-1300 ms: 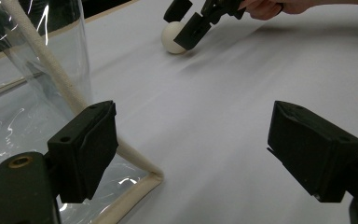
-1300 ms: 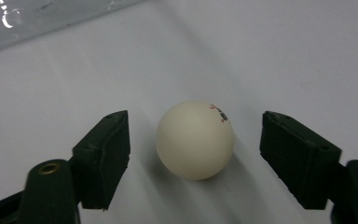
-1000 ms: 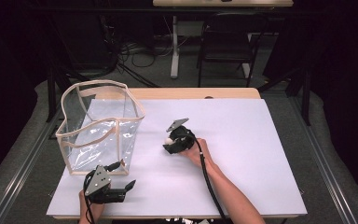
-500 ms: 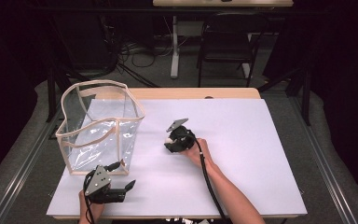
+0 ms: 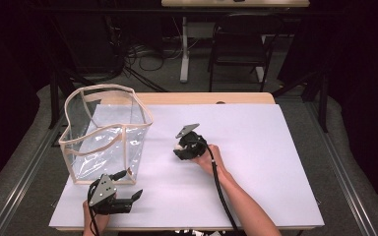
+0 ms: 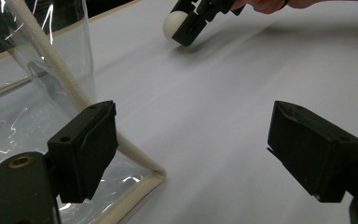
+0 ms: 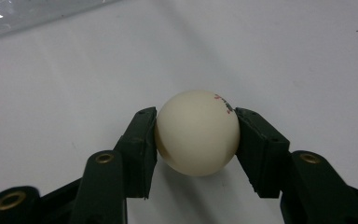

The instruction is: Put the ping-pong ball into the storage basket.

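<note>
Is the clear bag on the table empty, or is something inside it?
Empty: through the clear bag walls nothing shows inside it.

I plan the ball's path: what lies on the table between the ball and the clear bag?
Nothing: in the high view, only bare white table surface lies between the ball and the clear bag.

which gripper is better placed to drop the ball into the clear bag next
Right. The right gripper is shut on the ball; the left gripper stands open beside the clear bag.
</note>
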`<state>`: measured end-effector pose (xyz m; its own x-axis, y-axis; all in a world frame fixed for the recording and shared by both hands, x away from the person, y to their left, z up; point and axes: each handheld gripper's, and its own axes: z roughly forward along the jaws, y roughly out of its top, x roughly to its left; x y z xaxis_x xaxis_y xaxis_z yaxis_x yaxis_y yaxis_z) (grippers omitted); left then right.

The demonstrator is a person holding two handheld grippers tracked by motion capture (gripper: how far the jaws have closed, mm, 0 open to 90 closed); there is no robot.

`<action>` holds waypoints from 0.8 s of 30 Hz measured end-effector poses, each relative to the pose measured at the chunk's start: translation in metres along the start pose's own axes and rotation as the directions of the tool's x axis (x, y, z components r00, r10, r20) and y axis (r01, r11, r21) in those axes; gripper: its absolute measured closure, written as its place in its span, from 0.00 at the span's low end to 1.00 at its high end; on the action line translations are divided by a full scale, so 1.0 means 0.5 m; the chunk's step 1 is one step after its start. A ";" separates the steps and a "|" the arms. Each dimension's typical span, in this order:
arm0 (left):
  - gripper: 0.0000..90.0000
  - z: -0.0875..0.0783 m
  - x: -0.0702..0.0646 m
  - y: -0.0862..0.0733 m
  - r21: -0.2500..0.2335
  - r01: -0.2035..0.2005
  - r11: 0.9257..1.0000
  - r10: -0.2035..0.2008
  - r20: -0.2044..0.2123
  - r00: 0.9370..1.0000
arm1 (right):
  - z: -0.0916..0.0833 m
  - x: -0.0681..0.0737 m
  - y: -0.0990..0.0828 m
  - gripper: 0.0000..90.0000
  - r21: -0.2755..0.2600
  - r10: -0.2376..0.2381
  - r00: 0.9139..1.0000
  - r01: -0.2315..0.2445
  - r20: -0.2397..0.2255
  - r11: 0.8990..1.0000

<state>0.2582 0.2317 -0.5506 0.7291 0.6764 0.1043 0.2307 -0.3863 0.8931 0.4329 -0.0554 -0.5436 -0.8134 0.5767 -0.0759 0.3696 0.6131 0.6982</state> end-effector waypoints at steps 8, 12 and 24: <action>0.18 0.000 0.000 0.000 -0.001 0.003 1.000 -0.003 0.000 1.000 | -0.016 0.006 0.010 0.56 -0.008 -0.023 1.000 0.023 0.005 1.000; 0.18 0.000 0.000 0.000 0.000 0.002 1.000 -0.002 0.000 1.000 | -0.023 0.007 0.013 0.56 -0.011 -0.025 1.000 0.025 0.003 1.000; 0.18 0.000 0.001 0.000 -0.001 0.003 1.000 -0.003 -0.001 1.000 | -0.047 0.003 0.025 0.56 -0.025 -0.031 1.000 0.031 0.007 0.999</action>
<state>0.2585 0.2319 -0.5508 0.7278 0.6781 0.1022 0.2320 -0.3837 0.8939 0.4257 -0.0597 -0.5182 -0.8213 0.5613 -0.1019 0.3329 0.6166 0.7134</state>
